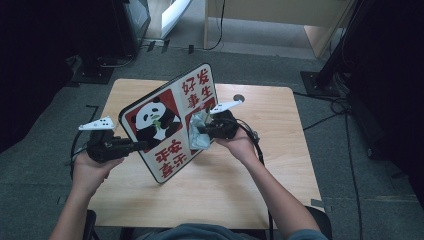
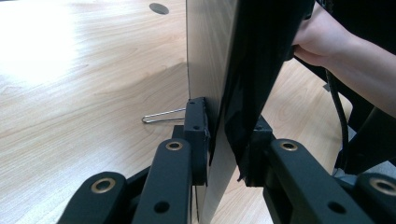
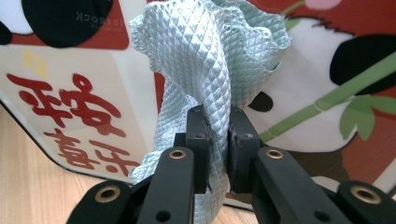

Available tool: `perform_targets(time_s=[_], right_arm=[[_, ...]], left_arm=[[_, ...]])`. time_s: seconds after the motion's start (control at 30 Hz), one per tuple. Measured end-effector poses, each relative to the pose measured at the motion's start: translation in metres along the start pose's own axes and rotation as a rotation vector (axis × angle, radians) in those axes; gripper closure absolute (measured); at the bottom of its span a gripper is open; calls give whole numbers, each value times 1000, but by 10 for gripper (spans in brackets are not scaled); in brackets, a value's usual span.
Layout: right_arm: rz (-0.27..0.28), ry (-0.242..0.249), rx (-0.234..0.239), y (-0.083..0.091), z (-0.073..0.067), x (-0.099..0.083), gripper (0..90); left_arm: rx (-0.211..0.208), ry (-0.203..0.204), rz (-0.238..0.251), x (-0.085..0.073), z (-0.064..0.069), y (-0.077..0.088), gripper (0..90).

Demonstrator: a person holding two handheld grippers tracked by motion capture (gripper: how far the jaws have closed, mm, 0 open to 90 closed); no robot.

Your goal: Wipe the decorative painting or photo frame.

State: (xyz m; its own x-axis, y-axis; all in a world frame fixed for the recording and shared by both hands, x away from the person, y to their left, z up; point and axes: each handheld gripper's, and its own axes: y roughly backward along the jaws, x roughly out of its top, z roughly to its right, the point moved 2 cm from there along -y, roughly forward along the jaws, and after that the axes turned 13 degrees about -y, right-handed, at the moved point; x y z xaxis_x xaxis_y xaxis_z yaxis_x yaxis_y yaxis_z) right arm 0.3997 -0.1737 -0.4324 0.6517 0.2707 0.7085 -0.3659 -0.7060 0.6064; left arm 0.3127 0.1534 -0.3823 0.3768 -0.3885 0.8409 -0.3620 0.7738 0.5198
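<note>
Two grippers engaged: wiping of the panda board (image 1: pixel 167 122) in hand
We note left gripper (image 2: pixel 224 140) clamped on its edge, right gripper (image 3: pixel 218 135) clamped on cloth (image 3: pixel 210 56); next, press and sweep across

Red Chinese writing on the panda board

The board (image 1: pixel 167 120) carries 好事发生 at its top corner and 平安喜乐 at its bottom corner; small grey lettering on a panda's black patch (image 3: pixel 65 21) is too blurred to read.

L gripper (image 1: pixel 131 146) clamped; R gripper (image 1: pixel 204 129) clamped, arms fwd.
</note>
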Motion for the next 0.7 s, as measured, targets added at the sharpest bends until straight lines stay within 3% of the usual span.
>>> perform_targets(time_s=[0.47, 0.7], right_arm=[[-21, -24, 8, -8, 8, -16, 820], [-2, 7, 18, -11, 13, -26, 819]], left_arm=[[-15, -1, 2, 0, -1, 0, 766], [-20, -7, 0, 0, -3, 0, 766]])
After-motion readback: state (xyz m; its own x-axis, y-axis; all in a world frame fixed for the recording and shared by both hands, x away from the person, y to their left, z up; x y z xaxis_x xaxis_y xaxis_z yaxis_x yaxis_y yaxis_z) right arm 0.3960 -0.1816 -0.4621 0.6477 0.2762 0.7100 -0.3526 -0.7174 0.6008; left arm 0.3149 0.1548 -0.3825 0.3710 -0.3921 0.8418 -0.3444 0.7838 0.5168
